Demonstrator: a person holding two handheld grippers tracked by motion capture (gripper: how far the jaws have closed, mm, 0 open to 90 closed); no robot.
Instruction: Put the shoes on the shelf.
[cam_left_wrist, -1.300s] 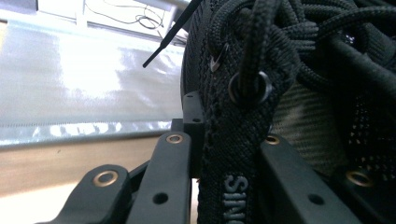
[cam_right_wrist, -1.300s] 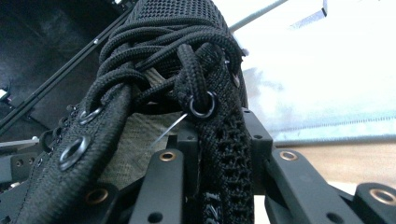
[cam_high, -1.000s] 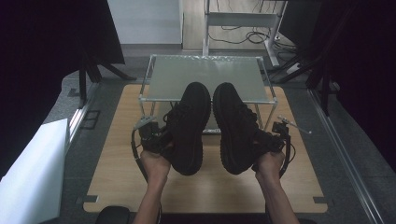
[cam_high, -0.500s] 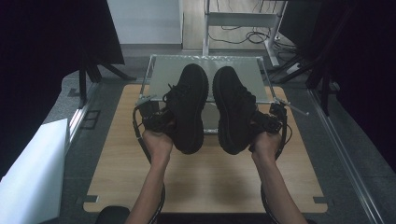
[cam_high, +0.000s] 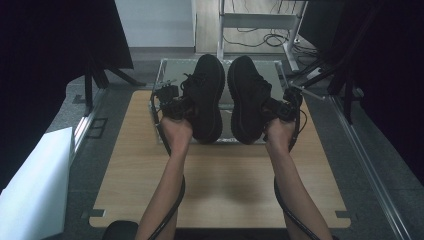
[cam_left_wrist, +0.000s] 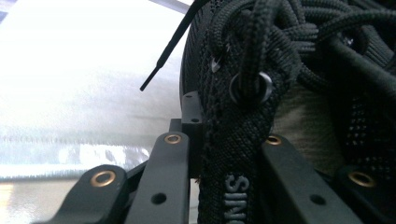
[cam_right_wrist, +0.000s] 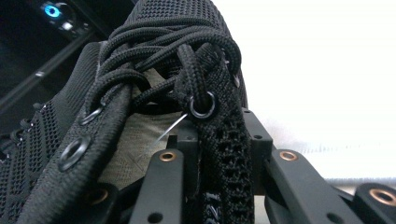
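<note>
Shoes: two black knitted lace-up sneakers, a pair, side by side with toes pointing away from the person. The left black sneaker (cam_high: 205, 97) hangs from the left gripper (cam_high: 176, 106), the right black sneaker (cam_high: 248, 100) from the right gripper (cam_high: 281, 109); one gripper in each of the person's two hands. Both shoes are held above one clear box-shaped tray with a metal frame (cam_high: 161, 80), which stands at the far end of the pale wooden surface (cam_high: 225, 185).

In the left gripper view the jaws of the left gripper (cam_left_wrist: 224, 154) are pressed together on the eyelet strip at the shoe's collar, beside the tongue, with one jaw on the outside and one inside the opening. A fabric band (cam_left_wrist: 233, 186) running down between the jaws carries white letters, partly cut off and seen upside down, which I cannot read for certain. One loose lace end (cam_left_wrist: 166, 51) sticks out towards the bright tray behind.

In the right gripper view the right gripper (cam_right_wrist: 219, 158) pinches the same part of the other shoe: the strip with a metal-ringed eyelet (cam_right_wrist: 201, 105) rises straight from between its jaws. White marks low on that strip (cam_right_wrist: 210, 200) are too cut off to read. The thick black laces (cam_right_wrist: 154, 51) cross above, over a grey-beige lining.
</note>
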